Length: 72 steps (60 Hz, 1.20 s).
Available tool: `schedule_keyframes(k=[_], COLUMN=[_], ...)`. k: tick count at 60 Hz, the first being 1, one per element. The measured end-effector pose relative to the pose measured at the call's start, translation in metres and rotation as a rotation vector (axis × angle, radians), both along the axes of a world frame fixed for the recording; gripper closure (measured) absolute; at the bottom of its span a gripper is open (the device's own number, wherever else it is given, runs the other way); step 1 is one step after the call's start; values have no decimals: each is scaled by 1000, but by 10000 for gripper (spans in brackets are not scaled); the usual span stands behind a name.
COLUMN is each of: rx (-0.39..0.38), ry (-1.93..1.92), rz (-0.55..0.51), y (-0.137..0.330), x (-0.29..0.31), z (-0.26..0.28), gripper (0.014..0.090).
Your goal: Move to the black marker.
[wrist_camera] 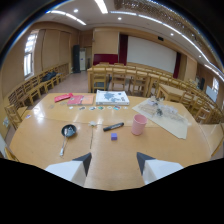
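The black marker (113, 127) lies on the wooden table (45, 135), slanted, well beyond my fingers and slightly to the right of the gap's middle. A small purple cube (114, 135) sits just nearer than it, and a pink cup (139, 124) stands to its right. My gripper (114, 159) is open, its two white-and-black fingers (83, 163) wide apart with nothing between them, hovering over the table's near part.
A small black pan (68, 132) with a grey handle lies left of the marker. A board-game box (112, 97) and red cards (63, 97) sit at the table's far side. A clear plastic bag (162, 113) lies to the right. Rows of wooden tables and chairs (125, 77) fill the room behind.
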<state>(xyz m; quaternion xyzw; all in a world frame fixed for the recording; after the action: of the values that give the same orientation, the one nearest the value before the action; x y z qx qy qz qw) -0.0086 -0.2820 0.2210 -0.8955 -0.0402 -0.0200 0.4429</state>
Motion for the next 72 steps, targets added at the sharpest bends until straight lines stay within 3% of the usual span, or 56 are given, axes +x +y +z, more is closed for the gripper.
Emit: schedule_keyframes(k=[24,35,45,72], rx=[6,-9,-27,-119], ry=[-32,-34,-41,-21], rz=[-67,-63,-60,-31], y=[-15,4,43,212], x=[-31,-39,-32,6], z=[-6,-14,-32,-136], gripper=[190,191,195,196])
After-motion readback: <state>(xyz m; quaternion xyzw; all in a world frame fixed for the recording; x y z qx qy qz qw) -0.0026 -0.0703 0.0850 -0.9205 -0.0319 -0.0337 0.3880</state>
